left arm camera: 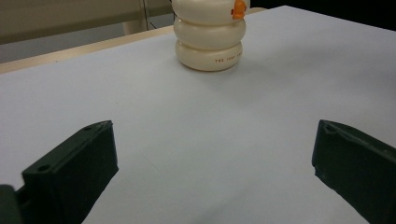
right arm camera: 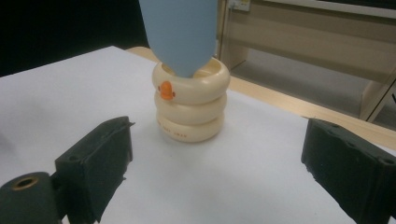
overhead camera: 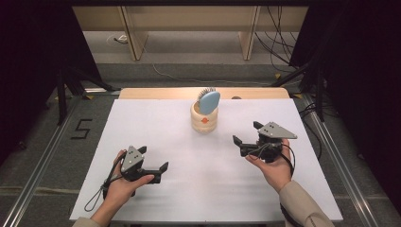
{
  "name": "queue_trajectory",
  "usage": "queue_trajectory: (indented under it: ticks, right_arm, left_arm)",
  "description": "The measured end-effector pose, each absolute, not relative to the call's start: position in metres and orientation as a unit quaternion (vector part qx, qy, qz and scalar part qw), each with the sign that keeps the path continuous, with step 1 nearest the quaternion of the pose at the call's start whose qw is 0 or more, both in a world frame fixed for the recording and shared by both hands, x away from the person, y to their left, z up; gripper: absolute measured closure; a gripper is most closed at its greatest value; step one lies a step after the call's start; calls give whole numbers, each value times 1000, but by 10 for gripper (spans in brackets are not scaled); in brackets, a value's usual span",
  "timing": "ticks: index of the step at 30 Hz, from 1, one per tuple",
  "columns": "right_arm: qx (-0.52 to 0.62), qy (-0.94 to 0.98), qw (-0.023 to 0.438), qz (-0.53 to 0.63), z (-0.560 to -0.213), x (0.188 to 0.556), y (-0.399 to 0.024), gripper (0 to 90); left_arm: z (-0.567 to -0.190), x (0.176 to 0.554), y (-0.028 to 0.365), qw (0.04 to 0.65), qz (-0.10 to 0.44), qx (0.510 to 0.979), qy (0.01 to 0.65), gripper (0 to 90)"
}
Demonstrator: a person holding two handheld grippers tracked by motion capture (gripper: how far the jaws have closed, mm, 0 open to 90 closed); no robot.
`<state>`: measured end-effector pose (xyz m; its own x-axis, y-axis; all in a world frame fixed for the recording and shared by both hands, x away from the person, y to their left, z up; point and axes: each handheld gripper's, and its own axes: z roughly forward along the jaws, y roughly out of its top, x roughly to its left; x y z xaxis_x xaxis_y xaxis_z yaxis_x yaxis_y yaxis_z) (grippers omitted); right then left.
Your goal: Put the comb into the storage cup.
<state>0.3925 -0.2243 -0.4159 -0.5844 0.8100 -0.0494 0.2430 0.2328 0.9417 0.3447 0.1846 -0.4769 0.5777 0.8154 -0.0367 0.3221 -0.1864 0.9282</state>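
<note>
A cream holder (overhead camera: 204,119) made of three stacked rings, with a small orange mark, stands upright at the back middle of the white table (overhead camera: 156,123). A light blue hairbrush (overhead camera: 208,100) stands in it, bristles facing away. My left gripper (overhead camera: 153,159) rests low at the front left, open and holding nothing. My right gripper (overhead camera: 246,133) is at the right, open and holding nothing, and points at the holder. In the left gripper view the holder (left arm camera: 209,35) stands far ahead of the spread jaws. In the right gripper view the holder (right arm camera: 191,105) and brush (right arm camera: 180,32) are close ahead.
A wooden strip (overhead camera: 156,93) edges the table's back. Beyond it are wooden furniture legs (overhead camera: 135,40) and cables (overhead camera: 279,42) on the floor. Dark stand legs (overhead camera: 64,90) and metal rails (overhead camera: 42,156) flank the table. A "5" (overhead camera: 81,128) is marked on the floor at the left.
</note>
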Motion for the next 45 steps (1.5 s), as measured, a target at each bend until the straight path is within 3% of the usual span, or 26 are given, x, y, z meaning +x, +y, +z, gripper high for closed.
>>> queue_trajectory:
  ticks: [45]
  right_arm:
    - [377,740,263,491,-442,356,-267,129]
  left_arm:
    - [-478,345,185,508,246,728,391,0]
